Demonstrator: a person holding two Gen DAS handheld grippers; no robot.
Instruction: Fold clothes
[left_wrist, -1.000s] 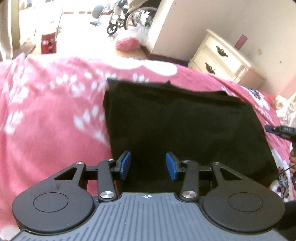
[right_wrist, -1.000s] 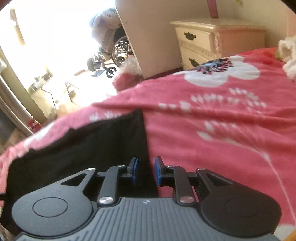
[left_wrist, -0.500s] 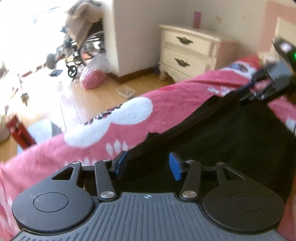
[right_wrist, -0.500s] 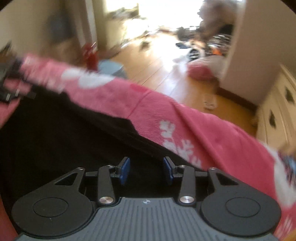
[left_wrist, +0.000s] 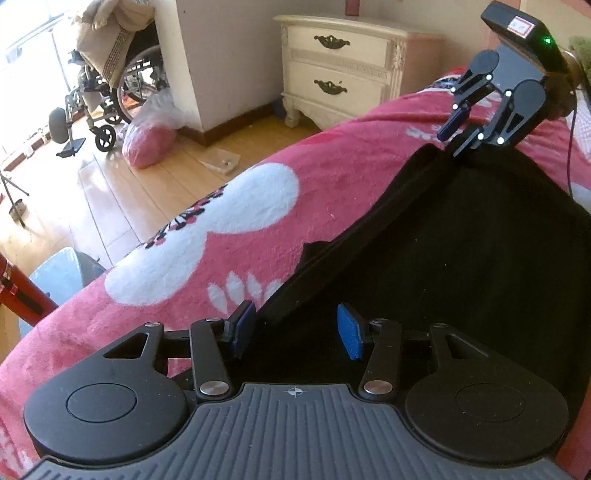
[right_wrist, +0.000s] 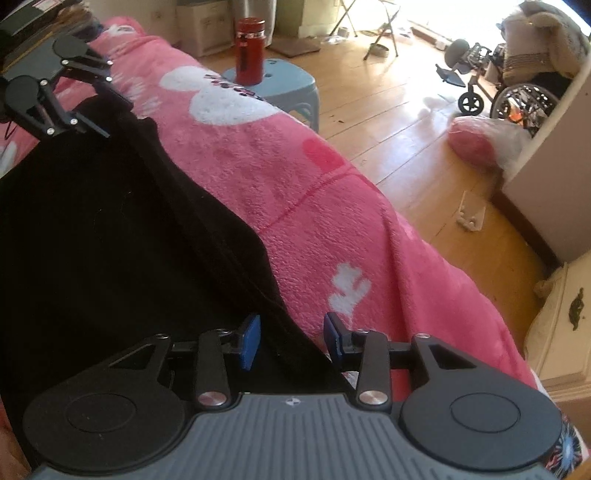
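A black garment (left_wrist: 461, 258) lies spread flat on a pink flowered blanket (left_wrist: 258, 221), and it fills the left of the right wrist view (right_wrist: 92, 240). My left gripper (left_wrist: 295, 332) sits low over one corner of the edge nearest the bed's side. Its jaws are apart with the hem between the blue pads, not pinched. My right gripper (right_wrist: 291, 339) is at the other corner of that edge. Its jaws are closing with the hem between them and a gap still showing. Each gripper also shows in the other's view: the right (left_wrist: 453, 138), the left (right_wrist: 116, 118).
Past the blanket (right_wrist: 295, 184) the bed drops to a wooden floor (right_wrist: 388, 110). A cream nightstand (left_wrist: 340, 77) stands against the wall. A wheelchair (left_wrist: 110, 92), a pink bag (left_wrist: 147, 140) and a red bottle (right_wrist: 251, 51) on a blue stool (right_wrist: 288, 88) stand on the floor.
Both grippers rolled and swung across the garment to its floor-side edge, one at each corner. The right jaws widened from nearly shut, then narrowed slightly. The left jaws stayed apart.
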